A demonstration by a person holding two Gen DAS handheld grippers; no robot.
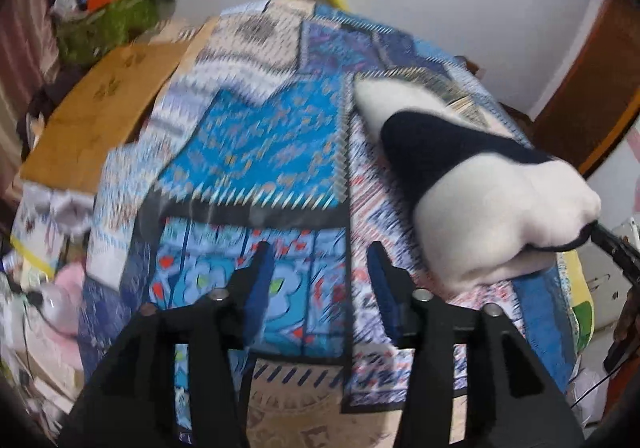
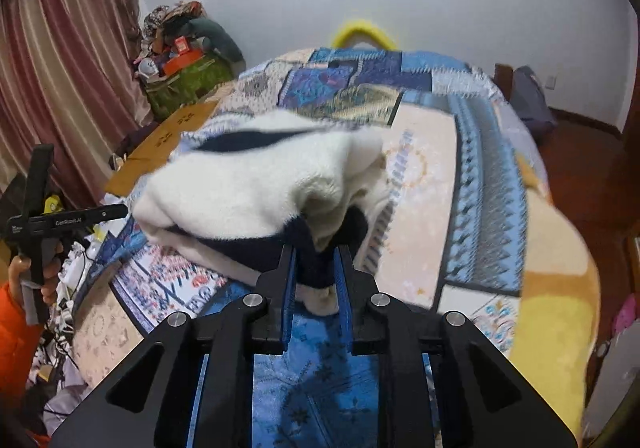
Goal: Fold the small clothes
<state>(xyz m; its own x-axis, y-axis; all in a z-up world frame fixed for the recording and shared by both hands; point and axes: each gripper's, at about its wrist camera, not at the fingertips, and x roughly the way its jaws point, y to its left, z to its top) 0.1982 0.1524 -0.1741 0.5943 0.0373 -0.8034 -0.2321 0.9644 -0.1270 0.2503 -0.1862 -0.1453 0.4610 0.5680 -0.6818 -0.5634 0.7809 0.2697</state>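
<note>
A fluffy white garment with navy bands [image 1: 500, 208] lies bunched and partly folded on the patchwork bedspread [image 1: 260, 152]. In the right wrist view the same garment [image 2: 248, 188] fills the middle, and my right gripper [image 2: 316, 252] is shut on its near navy-and-white edge. The left wrist view shows the right gripper's fingers [image 1: 608, 240] pinching that edge at the far right. My left gripper [image 1: 320, 252] hovers open over the blue patches, left of the garment, with nothing between its fingers. A hand [image 2: 48, 272] in an orange sleeve holds the left gripper's handle.
A brown cardboard sheet [image 1: 100, 116] lies off the bed's left side, with a green basket of clutter [image 1: 108, 20] behind it. A pink soft toy [image 1: 60, 296] and cables sit low on the left. Pink curtains [image 2: 60, 68] hang left; a wooden door [image 1: 600, 88] stands right.
</note>
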